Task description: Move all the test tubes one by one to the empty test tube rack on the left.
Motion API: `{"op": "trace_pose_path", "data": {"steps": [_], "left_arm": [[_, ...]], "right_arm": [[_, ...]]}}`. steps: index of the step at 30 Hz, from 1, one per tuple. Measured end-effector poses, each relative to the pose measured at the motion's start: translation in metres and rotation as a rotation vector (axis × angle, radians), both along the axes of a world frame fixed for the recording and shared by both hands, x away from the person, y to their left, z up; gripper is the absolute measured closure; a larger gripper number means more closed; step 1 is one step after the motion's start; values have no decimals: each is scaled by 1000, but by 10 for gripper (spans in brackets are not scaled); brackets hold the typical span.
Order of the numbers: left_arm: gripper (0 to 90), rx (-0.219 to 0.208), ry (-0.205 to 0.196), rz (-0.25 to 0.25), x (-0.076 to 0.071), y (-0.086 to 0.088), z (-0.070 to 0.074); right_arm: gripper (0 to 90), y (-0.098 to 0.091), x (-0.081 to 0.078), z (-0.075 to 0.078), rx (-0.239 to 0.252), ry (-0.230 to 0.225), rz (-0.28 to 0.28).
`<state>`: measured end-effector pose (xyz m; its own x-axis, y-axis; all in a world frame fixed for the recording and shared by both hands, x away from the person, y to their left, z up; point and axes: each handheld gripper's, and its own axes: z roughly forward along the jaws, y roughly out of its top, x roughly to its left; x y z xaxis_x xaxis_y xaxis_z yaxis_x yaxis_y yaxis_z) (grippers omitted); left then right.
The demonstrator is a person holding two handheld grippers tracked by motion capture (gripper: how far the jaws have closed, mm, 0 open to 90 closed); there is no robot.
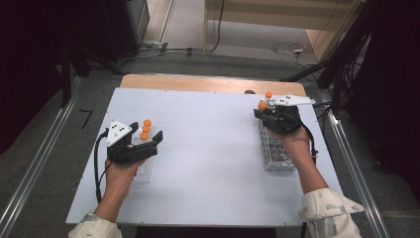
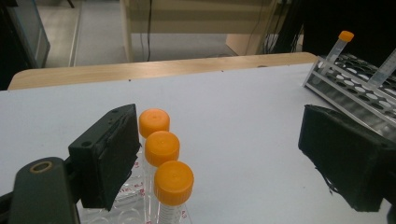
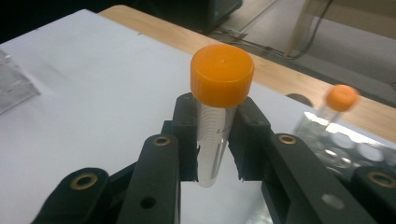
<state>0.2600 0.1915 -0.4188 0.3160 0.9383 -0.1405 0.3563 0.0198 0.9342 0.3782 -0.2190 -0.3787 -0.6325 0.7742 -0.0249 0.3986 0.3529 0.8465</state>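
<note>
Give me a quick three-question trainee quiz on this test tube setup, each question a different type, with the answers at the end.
1. True or false: the right gripper is shut on an orange-capped tube.
2. How many orange-capped tubes stand in the clear rack by the left gripper?
3. Multiple choice: the left gripper's jaws are A) clamped on a tube, B) open beside the row of tubes, C) shut on nothing.

Key
1. True: both pads press on the tube below its cap.
2. Three, in a row.
3. B: the jaws stand wide apart, with the tubes next to one jaw and nothing gripped.
</note>
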Motion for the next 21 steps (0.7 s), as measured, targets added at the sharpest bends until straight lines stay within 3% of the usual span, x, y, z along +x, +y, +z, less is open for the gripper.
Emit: {"op": "trace_pose_path", "data": {"steps": [9, 21], "left_arm": [[130, -11, -10, -13, -2, -2, 2], [137, -27, -24, -43, -6, -6, 6]], "right_arm": [[714, 46, -11, -6, 15, 17, 117], [713, 90, -23, -13, 32, 34, 224]]}}
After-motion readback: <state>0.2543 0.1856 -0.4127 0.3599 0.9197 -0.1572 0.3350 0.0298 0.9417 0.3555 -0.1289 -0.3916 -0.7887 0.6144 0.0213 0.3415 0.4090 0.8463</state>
